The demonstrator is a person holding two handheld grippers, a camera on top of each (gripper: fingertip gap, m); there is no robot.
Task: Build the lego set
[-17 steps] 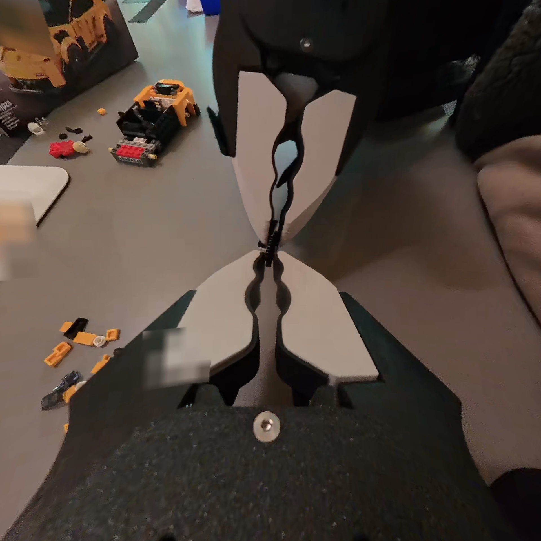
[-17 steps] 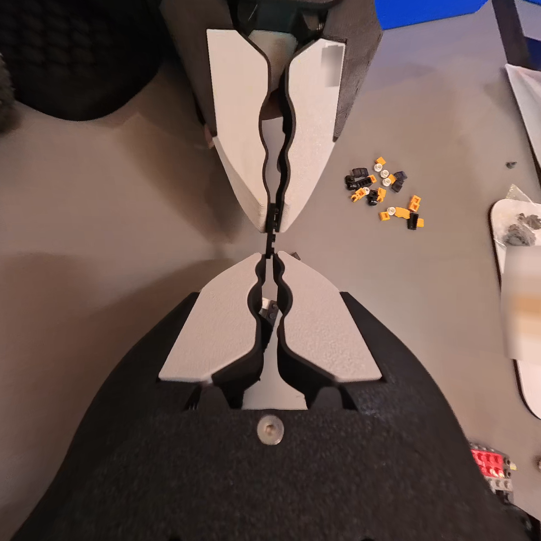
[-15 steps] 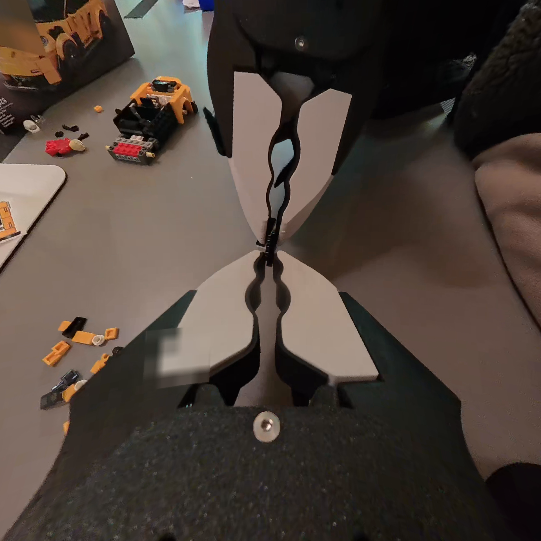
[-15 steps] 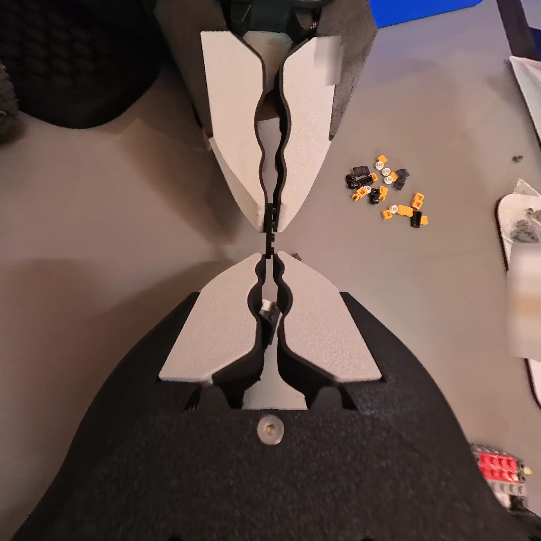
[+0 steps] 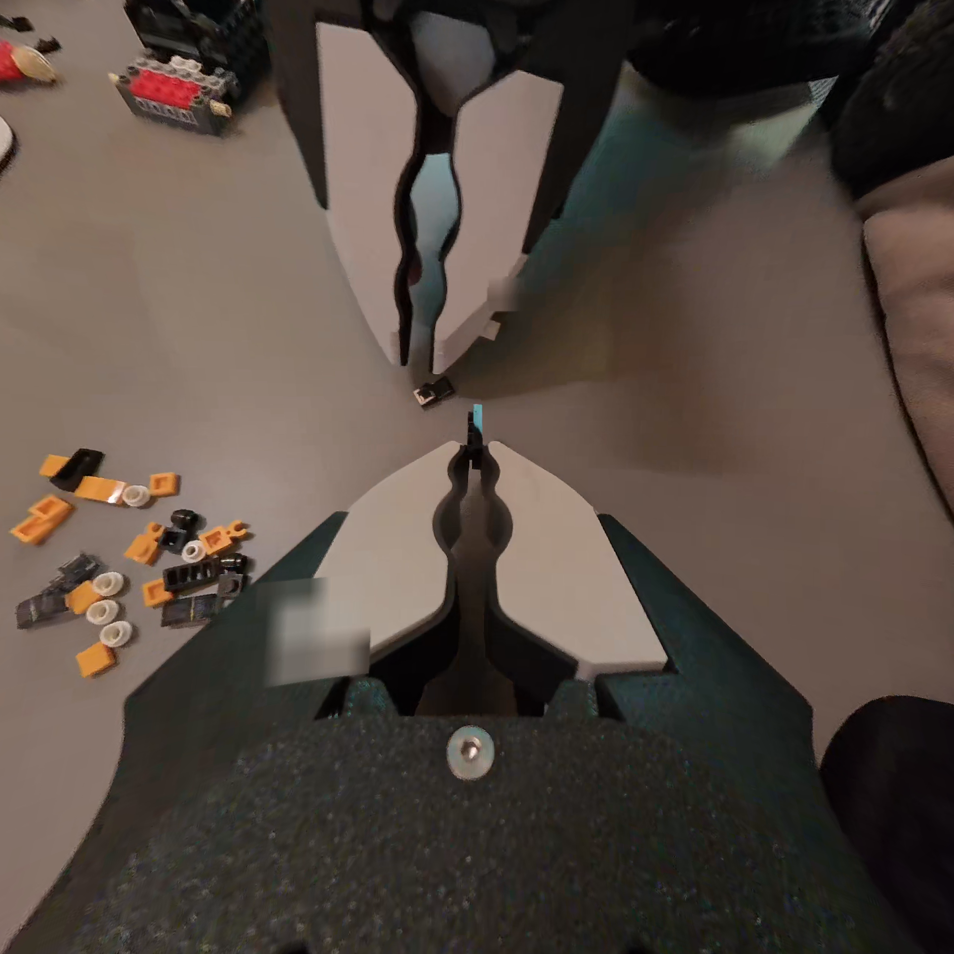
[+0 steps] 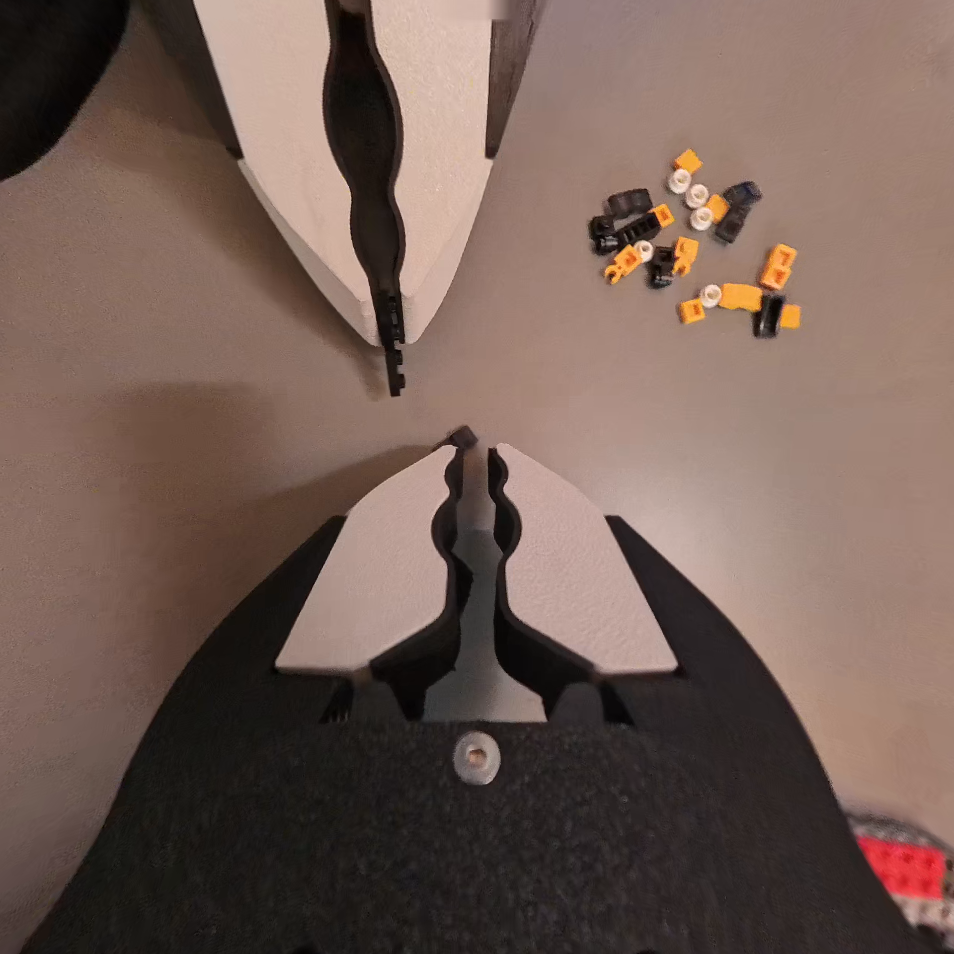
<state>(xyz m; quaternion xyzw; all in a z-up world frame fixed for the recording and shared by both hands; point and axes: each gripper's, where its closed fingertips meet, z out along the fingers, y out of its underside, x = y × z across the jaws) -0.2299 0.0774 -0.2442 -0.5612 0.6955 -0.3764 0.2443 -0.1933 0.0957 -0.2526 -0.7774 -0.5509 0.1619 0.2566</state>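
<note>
Left gripper (image 5: 472, 443): fingers clamped on thin black studded plate (image 6: 393, 345), presenting its end.
Right gripper (image 6: 474, 448): fingers slightly apart; small black piece (image 5: 434, 391) beneath them on grey surface (image 5: 180, 309).

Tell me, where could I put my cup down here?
Bare table between the left gripper, right gripper and the person's clothing; also between the loose pieces and the car. Crowded: the gap between the grippers, where a black piece lies.

left gripper (image 5: 474, 445): black grainy body | pale wavy-edged jaws | silver screw (image 5: 470, 751)
</note>
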